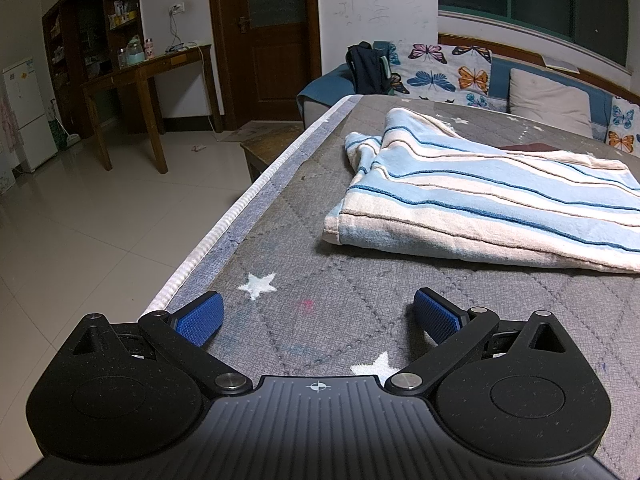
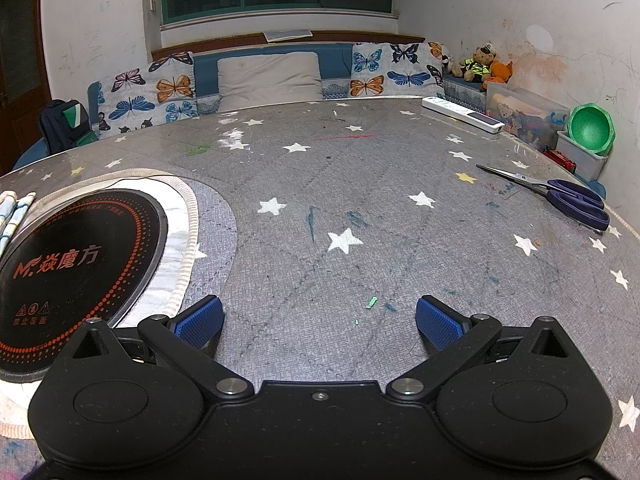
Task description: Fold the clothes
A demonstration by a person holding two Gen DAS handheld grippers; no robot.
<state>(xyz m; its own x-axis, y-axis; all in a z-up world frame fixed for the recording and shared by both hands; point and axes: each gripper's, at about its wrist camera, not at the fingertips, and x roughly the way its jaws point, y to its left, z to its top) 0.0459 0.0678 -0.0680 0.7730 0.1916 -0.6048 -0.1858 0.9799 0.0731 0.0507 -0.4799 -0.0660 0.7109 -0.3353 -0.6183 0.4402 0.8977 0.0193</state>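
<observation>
A blue-and-white striped garment (image 1: pixel 480 200) lies folded on the grey star-patterned table cover (image 1: pixel 320 292), ahead and to the right of my left gripper (image 1: pixel 318 314). That gripper is open, its blue pads (image 1: pixel 204 316) spread wide over bare cover, well short of the cloth's near edge. In the right wrist view only a corner of the striped garment (image 2: pixel 12 216) shows at the far left. My right gripper (image 2: pixel 320 320) is also open and holds nothing, hovering over the table cover (image 2: pixel 360 208).
A black round induction plate (image 2: pixel 80 272) sits in the table's middle, left of the right gripper. Scissors (image 2: pixel 560 196) and a white power strip (image 2: pixel 464 114) lie at the far right. The table's left edge (image 1: pixel 224 236) drops to a tiled floor. A sofa (image 2: pixel 272 76) lines the far side.
</observation>
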